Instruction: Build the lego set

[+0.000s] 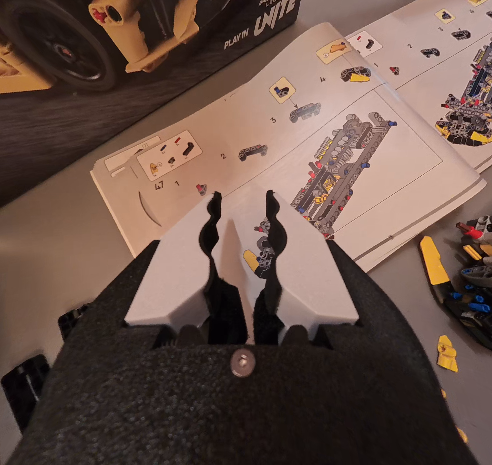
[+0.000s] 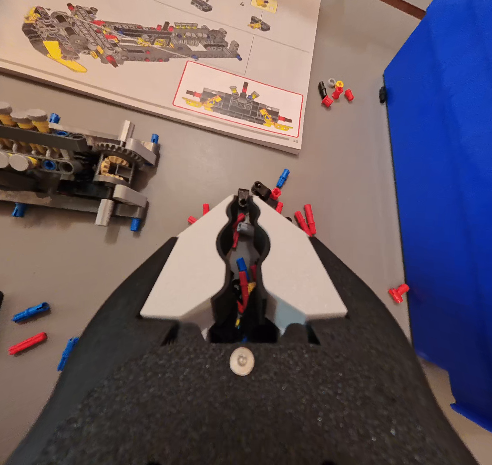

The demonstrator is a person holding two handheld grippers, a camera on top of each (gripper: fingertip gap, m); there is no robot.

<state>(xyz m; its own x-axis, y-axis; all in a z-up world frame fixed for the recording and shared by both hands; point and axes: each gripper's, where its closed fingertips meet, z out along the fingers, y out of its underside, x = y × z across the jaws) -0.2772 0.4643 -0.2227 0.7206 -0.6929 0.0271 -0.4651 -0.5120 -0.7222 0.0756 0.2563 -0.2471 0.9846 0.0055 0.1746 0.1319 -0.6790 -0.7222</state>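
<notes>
My left gripper (image 1: 243, 193) is open and empty, held above the near corner of the open instruction booklet (image 1: 266, 122). My right gripper (image 2: 243, 196) is shut on a small black connector piece (image 2: 243, 195) at its fingertips, above a scatter of red pins (image 2: 306, 219) and blue pins (image 2: 282, 178) on the grey table. A second black connector (image 2: 259, 187) lies just right of the tips. The part-built grey chassis (image 2: 80, 164) with gears and blue pins lies to the left in the right wrist view. The booklet (image 2: 159, 79) lies beyond it.
The set's box (image 1: 106, 39) stands at the back left. A pile of yellow and black parts (image 1: 463, 271) sits at the right edge. A blue board (image 2: 447, 159) stands at the right. Small red pieces (image 2: 336, 94) lie near it. Loose pins (image 2: 29, 327) lie at the left. My right fingertips sit around 40 centimeters from my left ones.
</notes>
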